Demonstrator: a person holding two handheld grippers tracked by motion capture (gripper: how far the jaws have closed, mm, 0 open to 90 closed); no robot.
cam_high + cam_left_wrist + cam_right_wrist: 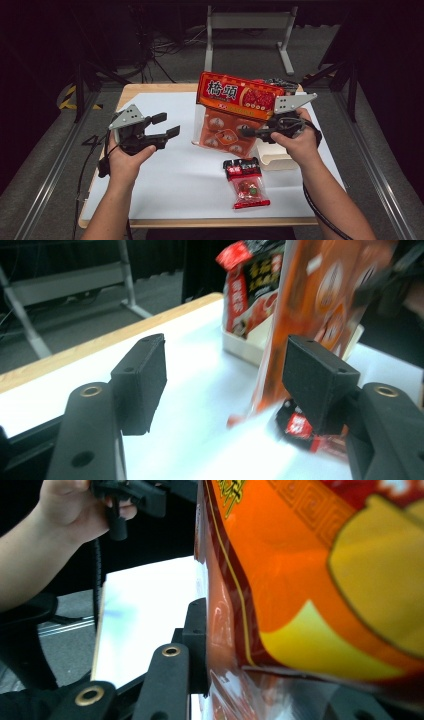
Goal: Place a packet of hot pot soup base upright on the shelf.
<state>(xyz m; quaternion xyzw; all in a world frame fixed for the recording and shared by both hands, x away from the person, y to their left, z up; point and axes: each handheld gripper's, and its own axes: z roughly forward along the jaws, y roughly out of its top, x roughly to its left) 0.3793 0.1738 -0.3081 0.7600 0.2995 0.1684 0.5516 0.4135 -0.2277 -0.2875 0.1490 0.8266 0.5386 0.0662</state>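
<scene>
1. My right gripper (250,133) clamps the orange bag (235,112) upright near the table's (175,175) far right corner.
2. Left gripper (167,125) — jaws apart, nothing between them.
3. White sheet (190,170) covers the wooden top — dark room behind.

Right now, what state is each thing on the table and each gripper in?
Left gripper: open, nothing between its jaws, clear of the bags.
Right gripper: shut on the big orange bag.
Big orange bag: held upright, lower edge near the table.
Small red packet: lying flat on the white mat, untouched.
White tray: on the mat behind the orange bag.
</scene>
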